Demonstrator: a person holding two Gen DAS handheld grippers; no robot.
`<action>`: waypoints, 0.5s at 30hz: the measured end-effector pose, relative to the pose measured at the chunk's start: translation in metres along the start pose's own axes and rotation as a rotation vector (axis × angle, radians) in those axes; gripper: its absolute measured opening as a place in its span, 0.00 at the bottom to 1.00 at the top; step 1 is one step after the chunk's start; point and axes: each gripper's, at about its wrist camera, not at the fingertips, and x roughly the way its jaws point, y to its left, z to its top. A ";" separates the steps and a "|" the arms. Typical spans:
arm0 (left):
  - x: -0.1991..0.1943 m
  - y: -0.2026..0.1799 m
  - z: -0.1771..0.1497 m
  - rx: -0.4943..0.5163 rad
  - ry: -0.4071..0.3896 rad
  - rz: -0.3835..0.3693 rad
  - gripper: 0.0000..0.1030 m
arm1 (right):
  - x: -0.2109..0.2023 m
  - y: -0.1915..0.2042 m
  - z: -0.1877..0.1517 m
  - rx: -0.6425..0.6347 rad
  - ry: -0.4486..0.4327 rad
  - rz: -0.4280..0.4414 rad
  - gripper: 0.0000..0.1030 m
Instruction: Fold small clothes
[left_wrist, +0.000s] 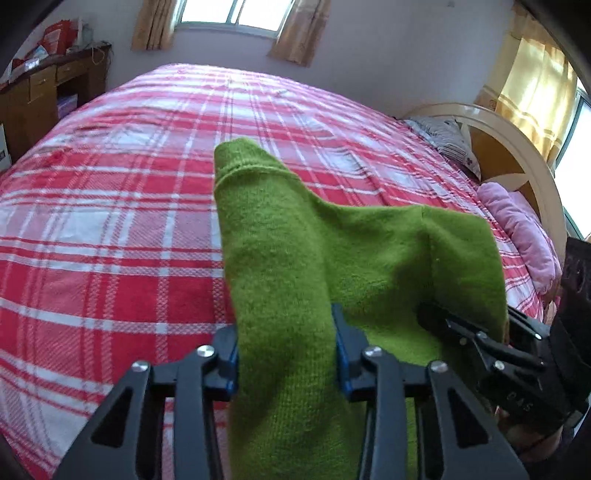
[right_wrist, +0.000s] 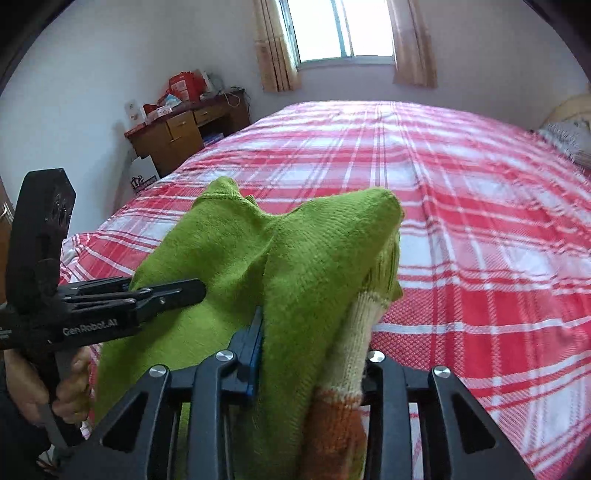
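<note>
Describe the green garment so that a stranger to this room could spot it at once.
Start at the big bed with the red and white checked cover. Above its near edge hangs a green knitted garment, clamped by the left gripper and the right gripper. It alone is green, with cream and orange bands.

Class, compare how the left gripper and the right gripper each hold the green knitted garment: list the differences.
The left gripper clamps plain green knit; the right gripper clamps a bunch including a cream and orange striped part. The left holds a flatter band, the right a thicker wad. Both are shut on the green garment above the plaid bed.
</note>
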 end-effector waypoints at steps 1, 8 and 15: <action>-0.008 -0.001 0.000 0.004 -0.017 0.004 0.39 | -0.007 0.004 0.001 0.002 -0.013 -0.005 0.32; -0.045 0.009 0.003 -0.010 -0.068 0.075 0.39 | -0.032 0.027 0.013 0.024 -0.074 0.027 0.32; -0.073 0.039 0.002 -0.054 -0.116 0.183 0.38 | -0.026 0.072 0.029 -0.023 -0.100 0.079 0.32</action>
